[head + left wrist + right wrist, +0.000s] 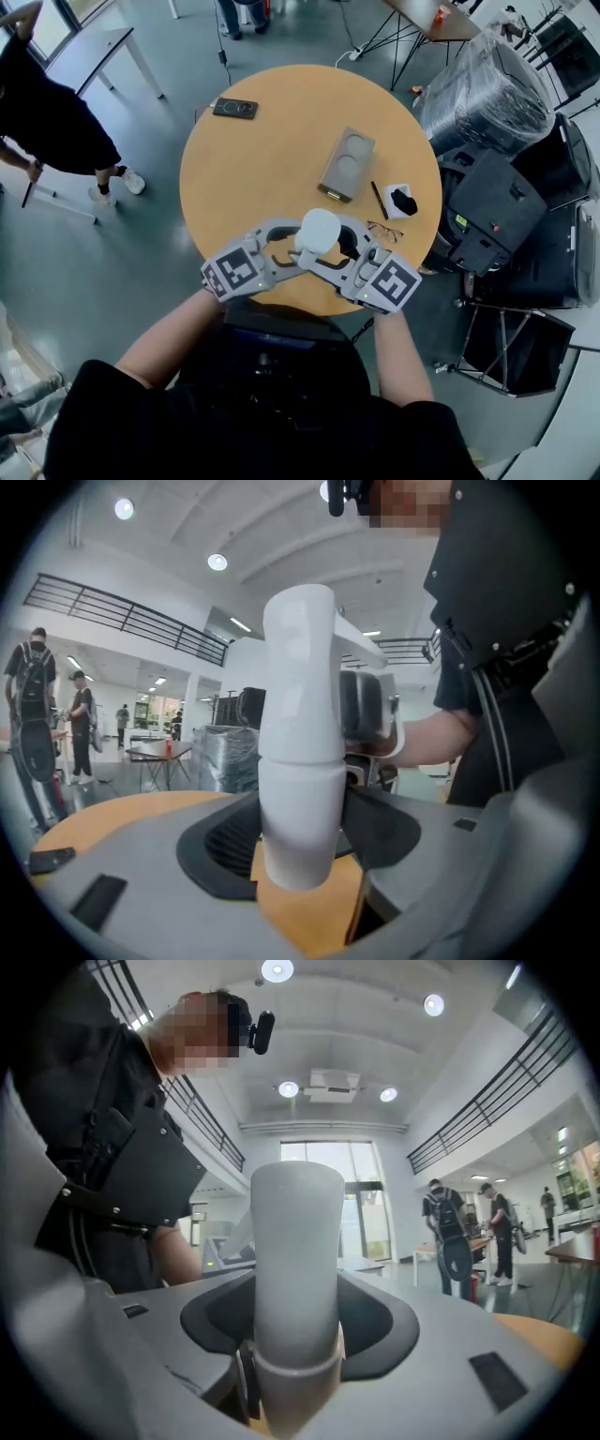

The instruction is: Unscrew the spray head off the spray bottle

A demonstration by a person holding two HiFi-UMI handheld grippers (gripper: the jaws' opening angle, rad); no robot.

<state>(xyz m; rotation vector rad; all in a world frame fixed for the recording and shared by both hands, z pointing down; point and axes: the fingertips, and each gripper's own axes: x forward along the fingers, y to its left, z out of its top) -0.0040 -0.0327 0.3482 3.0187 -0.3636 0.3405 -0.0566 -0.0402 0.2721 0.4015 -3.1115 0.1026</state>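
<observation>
A white spray bottle (319,232) is held upright over the near edge of the round orange table (281,141), seen from above in the head view. My left gripper (292,251) is shut on the bottle's tapered lower body (298,817), its dark pads pressing on both sides just below the seam. The spray head (300,667) rises above that seam. My right gripper (336,255) comes in from the opposite side and is shut on the spray head (295,1241), just above a ring at its base. The bottle's underside hangs a little above the tabletop.
Farther out on the table lie a dark phone (234,108), a tan flat case (347,164), a pen (379,200), glasses (384,232) and a small white box (401,201). Black cases (497,211) and a plastic-wrapped stack (487,94) crowd the right; a person (47,122) stands at the left.
</observation>
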